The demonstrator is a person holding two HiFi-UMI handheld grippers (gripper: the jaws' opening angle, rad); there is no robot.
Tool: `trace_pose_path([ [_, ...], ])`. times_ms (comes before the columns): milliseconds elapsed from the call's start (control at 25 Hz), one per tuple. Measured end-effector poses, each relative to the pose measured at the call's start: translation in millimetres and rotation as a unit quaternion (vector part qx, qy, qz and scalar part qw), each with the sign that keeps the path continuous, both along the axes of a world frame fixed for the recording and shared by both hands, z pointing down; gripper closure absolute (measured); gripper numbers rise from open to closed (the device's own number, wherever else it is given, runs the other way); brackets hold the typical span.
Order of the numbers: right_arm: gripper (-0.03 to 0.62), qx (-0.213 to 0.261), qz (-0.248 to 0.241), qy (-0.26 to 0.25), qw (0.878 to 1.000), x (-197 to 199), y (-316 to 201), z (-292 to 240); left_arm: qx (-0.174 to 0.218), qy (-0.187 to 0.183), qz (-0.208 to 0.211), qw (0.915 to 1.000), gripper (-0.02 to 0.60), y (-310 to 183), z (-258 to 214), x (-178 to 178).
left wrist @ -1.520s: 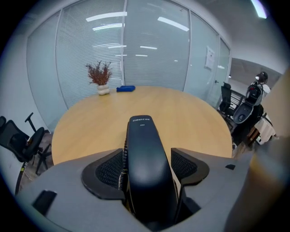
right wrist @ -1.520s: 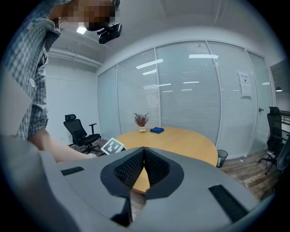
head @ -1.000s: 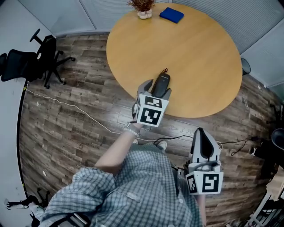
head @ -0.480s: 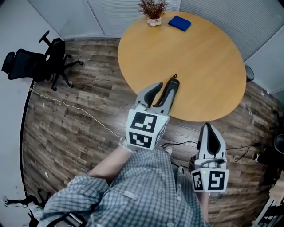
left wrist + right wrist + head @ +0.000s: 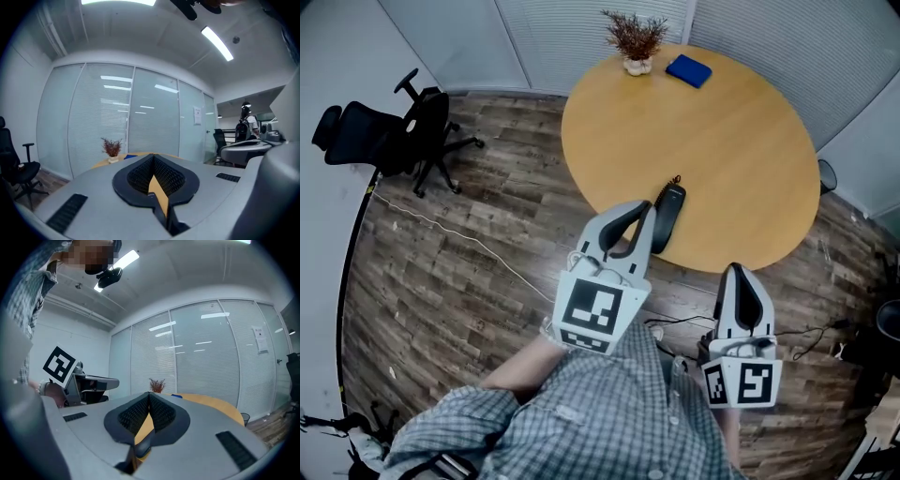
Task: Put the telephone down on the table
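Left gripper (image 5: 648,210) shut tight now, with nothing between the jaws. Stood wide open around the telephone (image 5: 669,217) a second ago, then has just been closing, and has come up and back toward the person. Looks bigger in the head view than before. Right gripper (image 5: 738,272) shut too and empty, low by the checked shirt (image 5: 609,412), off the table (image 5: 741,141), much as before. Telephone lying flat on the round table, close to the near edge, in the same spot as a second ago. Seen just beside the left gripper's tips in the head view, but not held. Long side running from the near edge toward the middle of the table, small curly end pointing away from the person. Small white pot (image 5: 637,66) at the far edge, with a dry brown plant (image 5: 635,36) in it. Blue flat thing (image 5: 689,70) near the pot. Black chair (image 5: 394,141) on the wood floor (image 5: 469,244), well apart from the table
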State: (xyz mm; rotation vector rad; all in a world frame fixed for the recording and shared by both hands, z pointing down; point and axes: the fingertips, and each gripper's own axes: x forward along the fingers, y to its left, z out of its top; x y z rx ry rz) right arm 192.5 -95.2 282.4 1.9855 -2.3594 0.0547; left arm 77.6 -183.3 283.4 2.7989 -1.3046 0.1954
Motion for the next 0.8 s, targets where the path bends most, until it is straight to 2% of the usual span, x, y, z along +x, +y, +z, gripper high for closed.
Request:
trace_pose_path([
  [120, 0.586, 0.005, -0.007, 0.001, 1.0, -5.5, -1.4, -4.0, 0.0, 0.016, 0.02, 0.9997, 0.574, 9.5, -4.7, -1.3],
  [240, 0.586, 0.007, -0.011, 0.004, 1.0, -8.3, 0.5, -6.2, 0.023, 0.029, 0.026, 0.999, 0.574, 16.2, -14.3, -3.7],
  [400, 0.586, 0.009, -0.012, 0.008, 1.0, -9.9, 2.2, -8.2, 0.007, 0.029, 0.037, 0.9989, 0.574, 25.3, -7.9, -7.4],
  [600, 0.586, 0.011, -0.019, 0.015, 1.0, -16.2, 6.3, -10.1, -0.001, 0.032, 0.013, 0.9994, 0.574, 25.6, -0.3, -21.4],
  [800, 0.586, 0.005, -0.02, 0.018, 1.0, -16.3, 6.2, -5.6, -0.008, 0.023, 0.015, 0.9996, 0.574, 21.7, 7.1, -25.6],
])
